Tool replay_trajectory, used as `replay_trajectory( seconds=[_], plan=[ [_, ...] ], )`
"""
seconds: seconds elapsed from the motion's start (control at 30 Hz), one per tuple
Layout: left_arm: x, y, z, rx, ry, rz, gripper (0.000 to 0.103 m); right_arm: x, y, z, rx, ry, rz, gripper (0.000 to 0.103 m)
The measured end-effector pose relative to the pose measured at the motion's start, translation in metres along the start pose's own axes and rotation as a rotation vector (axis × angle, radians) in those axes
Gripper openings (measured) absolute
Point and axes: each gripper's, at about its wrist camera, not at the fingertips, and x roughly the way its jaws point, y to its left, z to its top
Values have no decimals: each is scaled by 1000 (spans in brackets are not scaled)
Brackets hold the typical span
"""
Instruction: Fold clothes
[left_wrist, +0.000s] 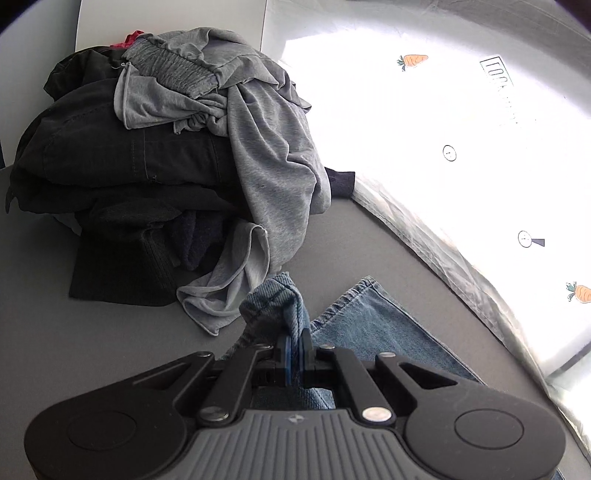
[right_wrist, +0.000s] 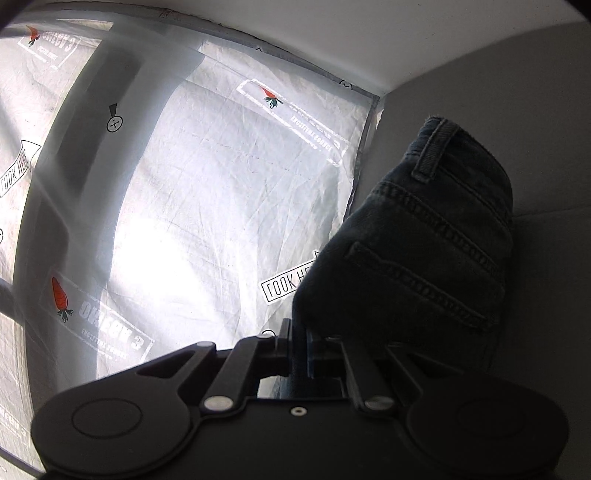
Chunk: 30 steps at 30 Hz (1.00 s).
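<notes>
Our left tool (left_wrist: 294, 349) pinches a leg hem of the blue jeans (left_wrist: 373, 325), which trail over the bench (left_wrist: 92, 332) just ahead. Our right tool (right_wrist: 303, 350) pinches their waistband end, lifted. Denim feels heavy, limp, grippy; seams hold best.

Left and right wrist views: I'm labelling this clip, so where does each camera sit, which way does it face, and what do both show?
Left wrist view: sits behind the left claw, facing the clothes pile on the grey table; its claw is shut on a jeans hem.
Right wrist view: sits behind the right claw, tilted toward a printed sheet; its claw is shut on the jeans' waist end.
Shared: the jeans and the printed sheet.
</notes>
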Motion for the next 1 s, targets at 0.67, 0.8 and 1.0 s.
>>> replay_trajectory(
  seconds=[0.67,0.8,1.0],
  plan=[
    [160,-132,18,162,-35,-29,4,182,13,-15,-73,27,-128,7],
    [194,-142,5,186,14,11,6,210,7,-18,-97,42,-178,8],
    [213,-151,4,225,-48,6,32,223,-5,-12,-30,11,-160,8]
  ],
)
